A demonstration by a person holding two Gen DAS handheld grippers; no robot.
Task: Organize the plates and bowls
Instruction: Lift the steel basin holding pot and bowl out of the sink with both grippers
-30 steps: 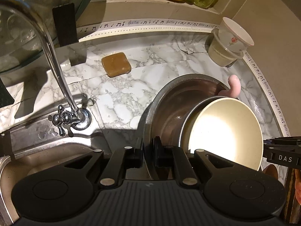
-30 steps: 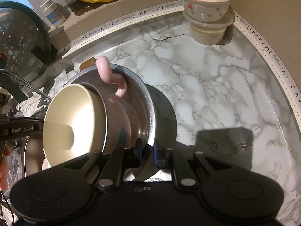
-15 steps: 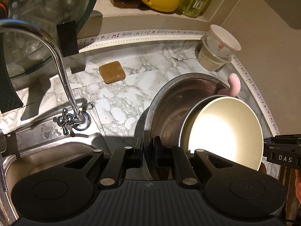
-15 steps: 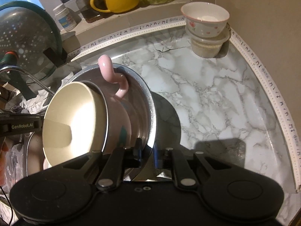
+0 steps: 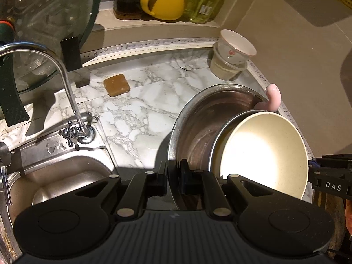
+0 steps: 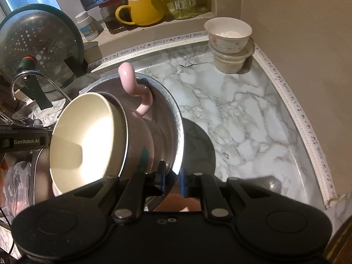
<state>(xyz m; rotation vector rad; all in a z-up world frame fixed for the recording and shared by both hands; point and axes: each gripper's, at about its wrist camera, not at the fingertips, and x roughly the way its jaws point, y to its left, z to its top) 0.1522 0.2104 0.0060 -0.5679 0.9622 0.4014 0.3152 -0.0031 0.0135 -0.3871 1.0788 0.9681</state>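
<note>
Holding one nested stack between two grippers: the left gripper (image 5: 173,177) pinches the near rim of the steel bowl (image 5: 198,118) at lower centre of its view, and the right gripper (image 6: 172,181) pinches the opposite rim of the steel bowl (image 6: 173,118) at lower centre of its own view. Both claws are narrow, closed on thin metal.

- Contents: a cream bowl (image 5: 264,151) sits tilted inside, with a pink cup (image 6: 140,136) behind it, handle (image 6: 134,88) poking above the rim. Two-sided grip likely keeps the tilted load from sliding out.
- Position: the stack appears lifted above the marble counter (image 6: 237,118), a round shadow beneath it; I judge it mid-carry.
- Upper right of both views: a small flowered bowl (image 6: 227,35) stacked on a plastic tub (image 6: 230,62), tucked into the corner.
- Left view, left side: tap (image 5: 63,83) over the sink (image 5: 66,176); a brown soap bar (image 5: 116,85) on the counter.
- Windowsill: yellow mug (image 6: 143,10), green bottle (image 6: 184,2).

Writing: "DAS" at the right edge of the left view; "GenRobot.AI" at the left edge of the right view; "ICE C…" embossed on the bottle; music notes along the counter's edging strip.
</note>
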